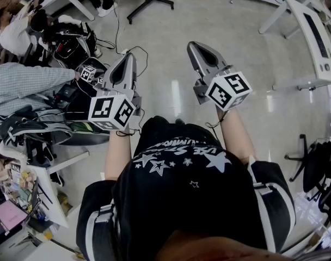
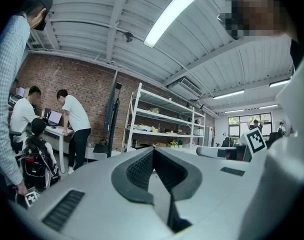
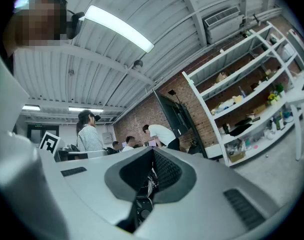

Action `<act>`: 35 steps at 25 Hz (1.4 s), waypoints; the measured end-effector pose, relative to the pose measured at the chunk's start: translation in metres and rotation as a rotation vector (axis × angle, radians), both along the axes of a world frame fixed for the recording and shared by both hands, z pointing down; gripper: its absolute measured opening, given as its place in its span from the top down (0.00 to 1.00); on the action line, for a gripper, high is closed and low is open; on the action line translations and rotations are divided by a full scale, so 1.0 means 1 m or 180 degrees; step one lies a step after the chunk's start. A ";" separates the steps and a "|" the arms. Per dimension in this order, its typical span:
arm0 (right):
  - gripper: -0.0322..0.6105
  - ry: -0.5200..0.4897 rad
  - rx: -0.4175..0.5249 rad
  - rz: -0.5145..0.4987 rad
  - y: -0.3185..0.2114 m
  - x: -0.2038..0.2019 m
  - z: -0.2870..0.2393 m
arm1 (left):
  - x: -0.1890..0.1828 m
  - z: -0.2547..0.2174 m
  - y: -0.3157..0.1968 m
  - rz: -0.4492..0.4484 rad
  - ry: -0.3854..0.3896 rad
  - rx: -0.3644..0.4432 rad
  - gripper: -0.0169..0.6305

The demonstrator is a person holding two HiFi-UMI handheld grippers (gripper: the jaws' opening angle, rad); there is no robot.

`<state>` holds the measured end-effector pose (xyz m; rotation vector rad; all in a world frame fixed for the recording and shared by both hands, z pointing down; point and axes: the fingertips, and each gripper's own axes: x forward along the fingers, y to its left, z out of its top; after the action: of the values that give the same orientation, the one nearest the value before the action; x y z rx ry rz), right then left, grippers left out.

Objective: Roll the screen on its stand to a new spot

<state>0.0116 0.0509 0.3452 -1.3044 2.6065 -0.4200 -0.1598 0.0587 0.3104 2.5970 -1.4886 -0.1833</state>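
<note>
I'm standing in an open lab-style workshop, with a bare brick wall [image 2: 87, 91], white metal shelving [image 2: 162, 120] stacked with boxes and parts, and strip lights [image 2: 172, 14] under a ribbed ceiling. People [image 2: 74, 115] work at monitors [image 2: 54, 117] on white desks [image 1: 312, 31], and cables [image 1: 117, 31] trail across the polished floor [image 1: 171, 53].

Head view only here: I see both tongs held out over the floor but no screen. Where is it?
Observer: The left gripper view shows the screen on its stand in front of the brick wall, just left of the white shelving.
Operator: Are my tongs on it yet?
Observer: No. The left tongs are shut on nothing, and the screen stands well beyond their tips.
Operator: Anyone in the way?
Observer: A person in a white T-shirt leans over a desk to the left of the screen.
</note>
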 end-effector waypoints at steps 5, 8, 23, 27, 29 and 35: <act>0.94 -0.0104 -0.0049 0.0024 -0.021 0.010 0.005 | -0.001 0.000 -0.014 -0.0052 -0.0005 0.0040 0.96; 0.94 -0.0076 -0.0089 0.0030 -0.036 0.008 0.010 | -0.010 0.004 -0.028 -0.0142 0.0051 0.0016 0.96; 0.94 0.0089 -0.0109 0.0191 -0.174 0.008 0.008 | -0.032 -0.004 -0.183 -0.0193 0.0246 0.0085 0.96; 0.94 0.0128 -0.0076 0.0222 -0.219 -0.004 -0.004 | -0.043 -0.016 -0.227 -0.0176 0.0234 0.0137 0.96; 0.94 0.0144 -0.0032 0.0212 -0.242 -0.012 -0.012 | -0.051 -0.021 -0.250 -0.0194 0.0253 0.0155 0.96; 0.94 0.0186 0.0060 0.0195 -0.314 -0.035 -0.025 | -0.074 -0.028 -0.317 -0.0200 0.0267 0.0195 0.96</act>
<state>-0.0237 -0.2629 0.3199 -1.4068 2.6028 -0.3514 -0.2338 -0.2587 0.2823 2.5564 -1.5599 -0.3459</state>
